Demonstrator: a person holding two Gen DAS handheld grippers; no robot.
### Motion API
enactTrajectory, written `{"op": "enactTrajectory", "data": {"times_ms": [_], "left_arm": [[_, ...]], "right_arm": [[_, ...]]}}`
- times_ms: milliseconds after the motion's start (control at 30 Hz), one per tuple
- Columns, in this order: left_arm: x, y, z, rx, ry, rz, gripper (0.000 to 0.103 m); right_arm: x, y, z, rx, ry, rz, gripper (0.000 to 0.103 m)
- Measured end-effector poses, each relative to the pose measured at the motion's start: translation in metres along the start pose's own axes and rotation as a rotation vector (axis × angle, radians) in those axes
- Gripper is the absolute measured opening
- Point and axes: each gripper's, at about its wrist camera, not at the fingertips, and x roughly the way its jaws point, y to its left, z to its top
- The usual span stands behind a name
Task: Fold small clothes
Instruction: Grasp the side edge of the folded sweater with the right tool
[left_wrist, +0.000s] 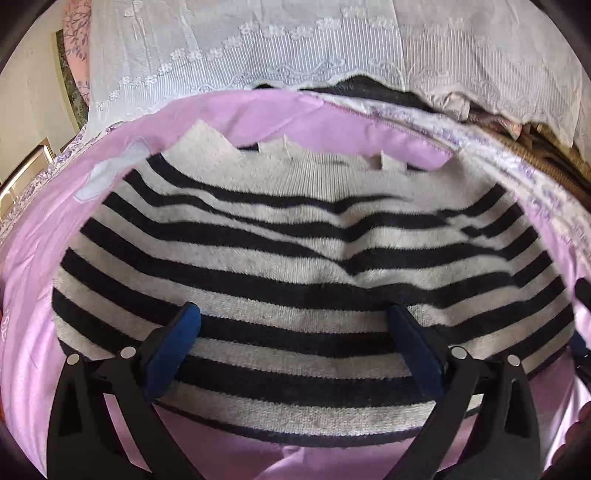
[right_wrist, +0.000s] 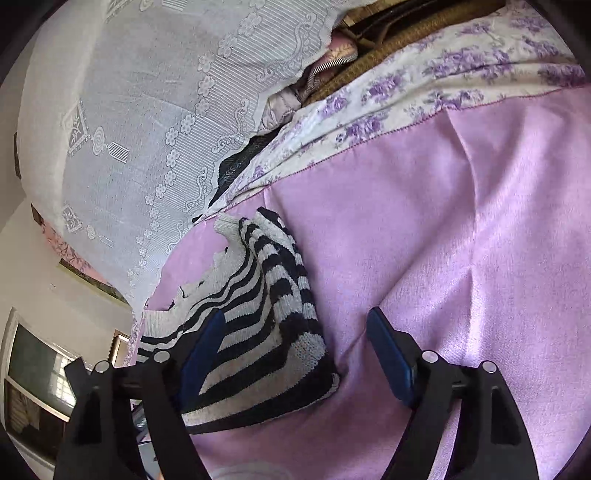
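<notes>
Left wrist view
- Garment: a black-and-grey striped sweater (left_wrist: 295, 266) lies spread flat on a lilac bedsheet (left_wrist: 280, 122), its pale ribbed band at the far edge.
- Left gripper (left_wrist: 295, 325): held over the near part of the sweater, its blue-padded fingers (left_wrist: 173, 343) spread wide with nothing between them; whether the tips touch the knit cannot be told.
- Behind: a white lace curtain (left_wrist: 258, 48) hangs past the bed's far edge.

Right wrist view
- Garment: the striped sweater (right_wrist: 266, 325) lies at the left of the lilac bedsheet (right_wrist: 461, 229), one part doubled over on itself.
- Right gripper (right_wrist: 295, 332): fingers (right_wrist: 388, 354) wide apart and empty; the left one is over the sweater's edge, the right one over bare sheet.
- Surroundings: a floral sheet border (right_wrist: 406, 88), the lace curtain (right_wrist: 155, 110), and a window (right_wrist: 33, 373) at lower left.
</notes>
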Motion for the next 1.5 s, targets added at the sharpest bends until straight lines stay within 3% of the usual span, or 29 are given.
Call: {"op": "enactTrajectory", "data": {"times_ms": [100,233,300,400,467,567,833,867,933,1033,1200,1400,1500], "left_arm": [[-0.002,-0.008,-0.006,0.056,-0.048,0.048,0.099],[-0.002,-0.001,-0.005,0.024,-0.041,0.009,0.099],[-0.002,-0.001,-0.006,0.030,-0.045,0.017,0.099],[-0.003,-0.002,-0.007,0.038,-0.056,0.033,0.099],[-0.002,-0.001,-0.007,0.033,-0.053,0.027,0.099],[-0.002,-0.004,-0.007,0.038,-0.057,0.038,0.099],[-0.001,-0.005,-0.007,0.041,-0.058,0.035,0.099],[-0.001,-0.005,-0.007,0.041,-0.058,0.036,0.099],[-0.001,-0.005,-0.007,0.041,-0.058,0.037,0.099],[-0.001,-0.005,-0.007,0.040,-0.058,0.035,0.099],[-0.001,-0.006,-0.007,0.041,-0.058,0.038,0.099],[0.001,-0.009,-0.006,0.054,-0.059,0.053,0.099],[0.001,-0.009,-0.006,0.053,-0.059,0.050,0.099]], "right_arm": [[0.007,0.002,0.000,-0.001,0.041,-0.006,0.074],[0.012,0.005,0.002,0.022,0.096,0.026,0.060],[0.022,0.009,0.007,0.024,0.127,0.023,0.060],[0.032,0.008,0.018,0.004,0.098,-0.031,0.059],[0.047,0.009,0.023,-0.034,0.139,-0.037,0.061],[0.056,0.014,0.029,-0.080,0.165,-0.017,0.071],[0.047,0.031,0.003,-0.189,0.228,-0.002,0.070],[0.047,0.030,0.004,-0.184,0.226,-0.001,0.068],[0.045,0.023,0.006,-0.135,0.198,-0.026,0.038],[0.036,0.017,0.007,-0.060,0.149,-0.001,0.028],[0.028,0.035,0.004,-0.140,0.091,-0.050,0.028],[0.041,0.026,-0.003,-0.140,0.132,-0.075,0.041],[0.034,0.034,-0.009,-0.166,0.074,-0.114,0.032]]}}
